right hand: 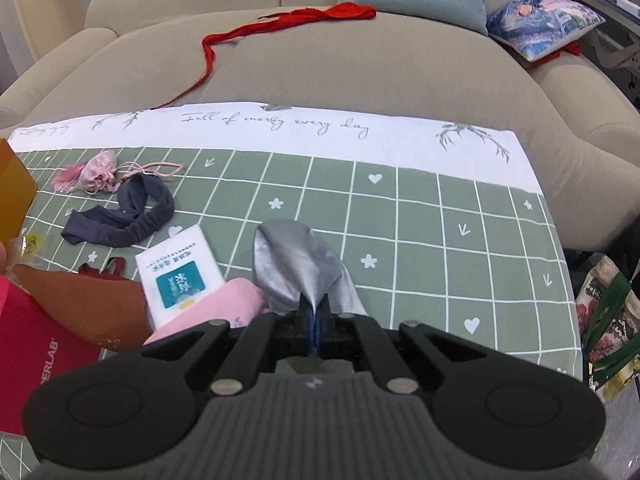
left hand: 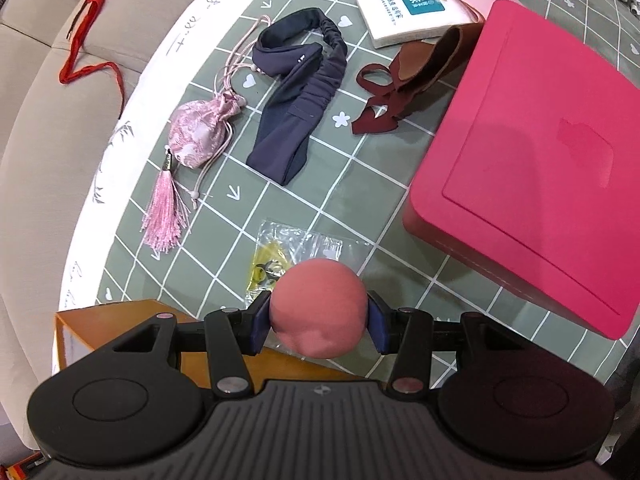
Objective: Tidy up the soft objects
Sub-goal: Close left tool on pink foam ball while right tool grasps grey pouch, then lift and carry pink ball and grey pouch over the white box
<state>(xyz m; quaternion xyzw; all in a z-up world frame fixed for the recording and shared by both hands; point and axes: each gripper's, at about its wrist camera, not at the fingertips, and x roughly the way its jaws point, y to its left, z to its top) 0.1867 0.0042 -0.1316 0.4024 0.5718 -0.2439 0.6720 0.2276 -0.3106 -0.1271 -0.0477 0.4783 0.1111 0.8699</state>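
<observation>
My left gripper (left hand: pixel 319 322) is shut on a soft pink ball (left hand: pixel 318 306) and holds it above the green checked tablecloth (left hand: pixel 360 184), over a clear plastic packet (left hand: pixel 292 252). My right gripper (right hand: pixel 316 320) is shut on a grey silvery cloth (right hand: pixel 296 268) that drapes forward onto the cloth-covered table (right hand: pixel 440 240). A pink tasselled pouch (left hand: pixel 200 136) also shows in the right wrist view (right hand: pixel 96 176), as does a navy headband (left hand: pixel 300 92) (right hand: pixel 124 216). A dark red strap piece (left hand: pixel 384 96) lies near the tissue pack (left hand: pixel 408 10) (right hand: pixel 180 276).
A magenta box (left hand: pixel 532 160) stands at the right, also seen in the right wrist view (right hand: pixel 36 352). An orange box (left hand: pixel 104 328) sits by my left gripper. A pink fabric item (right hand: pixel 212 312) and brown leather piece (right hand: pixel 88 304) lie near. A beige sofa (right hand: pixel 360 68) with a red ribbon (right hand: pixel 280 24) lies beyond the table edge.
</observation>
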